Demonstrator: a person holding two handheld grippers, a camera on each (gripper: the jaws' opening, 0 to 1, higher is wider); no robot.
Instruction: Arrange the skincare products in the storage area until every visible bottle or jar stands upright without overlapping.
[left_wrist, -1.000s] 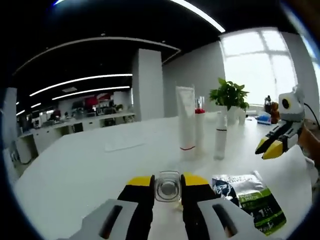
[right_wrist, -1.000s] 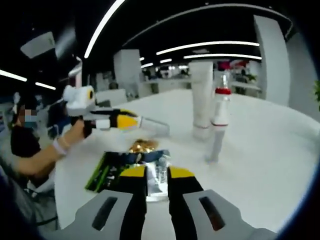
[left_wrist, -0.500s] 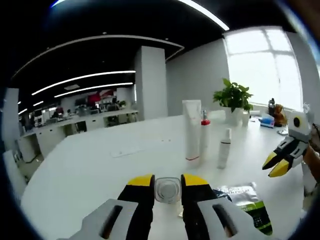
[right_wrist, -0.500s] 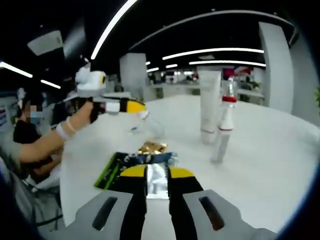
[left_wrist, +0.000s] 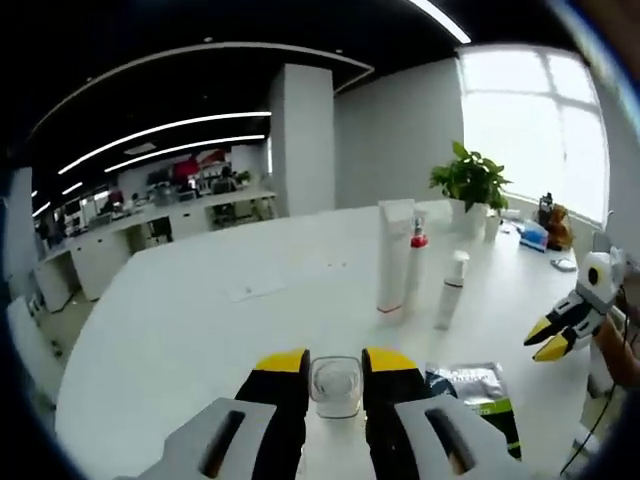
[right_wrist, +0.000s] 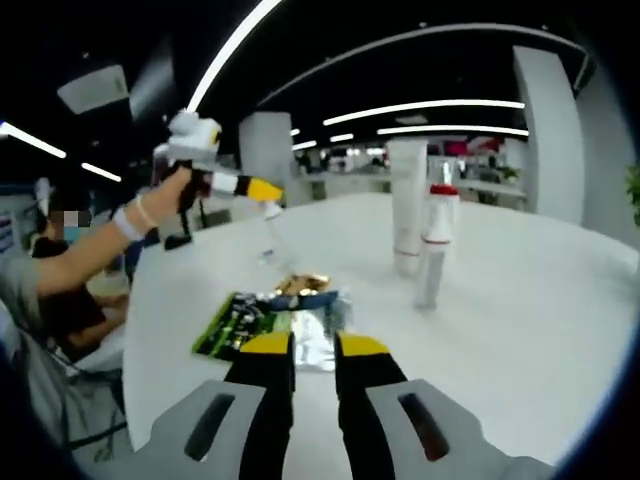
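Observation:
My left gripper (left_wrist: 336, 372) is shut on a small clear bottle (left_wrist: 335, 386) and holds it in the air above the white table (left_wrist: 200, 330). In the right gripper view the left gripper (right_wrist: 262, 190) is up at the left, with the clear bottle (right_wrist: 268, 232) hanging from it. A tall white tube (left_wrist: 393, 255), a red-capped bottle (left_wrist: 416, 262) and a small white bottle (left_wrist: 451, 290) stand upright together. A green-and-silver sachet (left_wrist: 478, 398) lies flat. My right gripper (right_wrist: 312, 350) hovers short of the sachet (right_wrist: 268, 318), its jaws a narrow gap apart with nothing between them.
A potted plant (left_wrist: 470, 180) stands at the table's far side by the window. A person's arm (right_wrist: 110, 245) holds the left gripper, and a seated person is at the left edge. Gold wrappers (right_wrist: 305, 284) lie beyond the sachet. The right gripper (left_wrist: 552, 336) hangs off the table's right edge.
My left gripper has risen and drawn back with the clear bottle in it. The right gripper has also pulled back from the sachet. The standing bottles have not moved.

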